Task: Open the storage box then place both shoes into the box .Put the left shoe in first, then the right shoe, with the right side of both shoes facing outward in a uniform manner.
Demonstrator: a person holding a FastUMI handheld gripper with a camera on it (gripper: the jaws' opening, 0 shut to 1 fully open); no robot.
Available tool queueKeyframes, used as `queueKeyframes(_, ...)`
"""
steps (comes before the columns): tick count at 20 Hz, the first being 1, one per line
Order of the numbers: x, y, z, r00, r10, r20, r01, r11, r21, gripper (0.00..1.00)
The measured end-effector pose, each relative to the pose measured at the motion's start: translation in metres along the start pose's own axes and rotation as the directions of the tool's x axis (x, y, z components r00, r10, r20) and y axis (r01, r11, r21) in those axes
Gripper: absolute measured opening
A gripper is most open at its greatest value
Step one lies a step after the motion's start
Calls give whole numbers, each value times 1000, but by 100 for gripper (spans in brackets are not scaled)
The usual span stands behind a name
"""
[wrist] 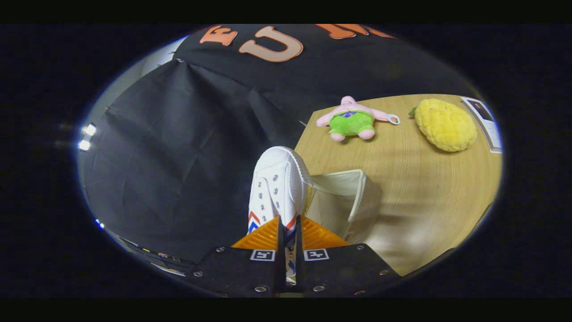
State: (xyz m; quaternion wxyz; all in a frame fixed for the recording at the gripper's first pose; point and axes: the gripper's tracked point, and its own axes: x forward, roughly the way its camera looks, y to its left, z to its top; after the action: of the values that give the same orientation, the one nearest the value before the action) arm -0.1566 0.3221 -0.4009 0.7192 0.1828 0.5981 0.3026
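The hand-held gripper (287, 230) has its two fingers drawn in close on a white shoe (278, 188), pinching a thin part of it near the heel end, so the shoe hangs in the air, carried. Its long axis runs straight ahead along the fingers, toe pointing away, the sole's edge turned toward the storage box (346, 201). Red and blue stripes show on the shoe's side just by the fingers, and rows of eyelets run up the white upper.

The storage box is the thing to steer by. It stands open on the wooden surface (415, 192), cream-coloured, with its mouth facing up, and it lies just to the right of the shoe, slightly beyond the fingers. The shoe's toe looks to touch or overlap the box's near rim, though I cannot tell whether there is real contact. The coming move, as I judge it, is a short shift toward the box and down. Which shoe of the pair this is I cannot say.

Well beyond the box lie a pink and green plush toy (351, 120) and, farther right of it, a yellow pineapple plush (445, 125). A printed card (485, 120) sits past that; its writing is too small to read.
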Motion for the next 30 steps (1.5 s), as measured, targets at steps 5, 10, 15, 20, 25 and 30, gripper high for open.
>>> queueKeyframes(5,7,9,0,984,-150,-96,137,982,-127,9)
queueKeyframes(10,4,15,-6,958,-254,-137,220,950,-221,9)
queueKeyframes(15,11,14,-11,926,-355,-130,315,914,-256,9)
queueKeyframes(20,6,32,6,965,-258,-52,254,965,-67,24)
queueKeyframes(25,-45,5,46,971,-218,95,210,974,89,51)
queueKeyframes(30,-106,-68,53,919,-356,167,326,927,184,86)
